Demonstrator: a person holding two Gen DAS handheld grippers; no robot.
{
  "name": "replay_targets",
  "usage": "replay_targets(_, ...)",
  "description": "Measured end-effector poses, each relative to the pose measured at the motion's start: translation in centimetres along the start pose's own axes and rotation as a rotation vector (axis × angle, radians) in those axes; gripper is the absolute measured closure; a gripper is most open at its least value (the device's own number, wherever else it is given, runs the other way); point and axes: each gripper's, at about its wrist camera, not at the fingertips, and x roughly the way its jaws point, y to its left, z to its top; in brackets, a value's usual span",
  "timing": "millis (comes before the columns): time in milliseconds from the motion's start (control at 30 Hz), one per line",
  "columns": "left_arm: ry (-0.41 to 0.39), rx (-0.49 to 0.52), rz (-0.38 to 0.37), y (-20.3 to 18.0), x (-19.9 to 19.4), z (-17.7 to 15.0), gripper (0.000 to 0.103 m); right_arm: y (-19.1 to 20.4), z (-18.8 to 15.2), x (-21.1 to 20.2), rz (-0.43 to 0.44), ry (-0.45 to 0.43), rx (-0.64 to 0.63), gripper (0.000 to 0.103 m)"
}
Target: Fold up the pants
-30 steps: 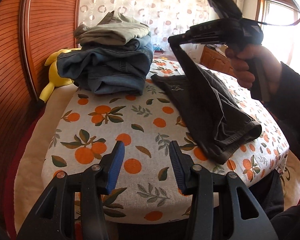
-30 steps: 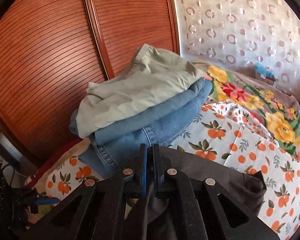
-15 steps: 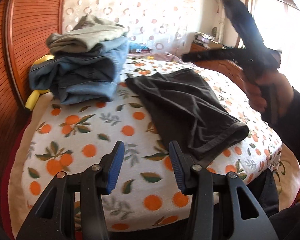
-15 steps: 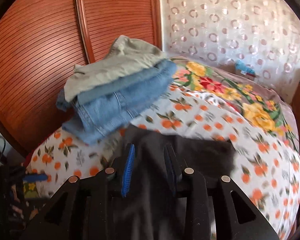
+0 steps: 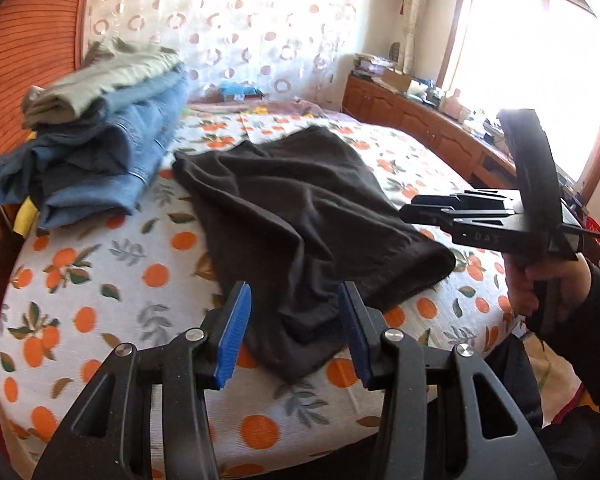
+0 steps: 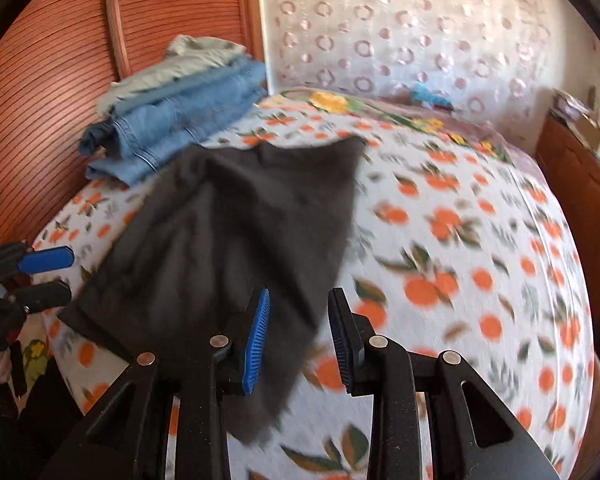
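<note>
**Both grippers spread above the dark pants**

I see my left gripper (image 5: 296, 328) with its jaws spread wide, nothing between the blue pads (image 5: 232, 332). It hovers just above the near end of the pants (image 5: 300, 208), which lie rumpled on the orange-print bed (image 5: 100, 264), running away from the gripper towards the far side. I cannot tell whether the pad tips touch the cloth; the near hem shows in the gap between them.

My right gripper (image 6: 298, 334) is also spread apart and holds nothing. In its own view the pants (image 6: 236, 232) lie ahead and to its left, with the nearest corner of the cloth showing between its pads (image 6: 256, 340). The picture is blurred, so contact is unclear. In the left wrist view the right gripper (image 5: 414, 206) hangs to the right of my left one, above the right edge of the pants, gripped by the right hand (image 5: 548, 284). From this side angle its fingers overlap.

A stack of folded clothes (image 5: 96, 152) sits ahead and to the left of both grippers, just beside the far left corner of the pants. In the right wrist view the left gripper (image 6: 54, 276) appears at the far left edge, open.
</note>
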Motion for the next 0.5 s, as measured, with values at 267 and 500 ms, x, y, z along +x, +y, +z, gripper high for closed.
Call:
replay_targets(267, 0.068, -0.021, 0.01, -0.9, 2.0, -0.6, 0.061, -0.8, -1.3, -0.5, 0.027, -0.018, 0.034, 0.072)
replay_targets(500, 0.071, -0.012, 0.016, -1.3, 2.2, -1.0, 0.066, -1.1, -1.8, 0.1, 0.044, -0.015, 0.017, 0.072)
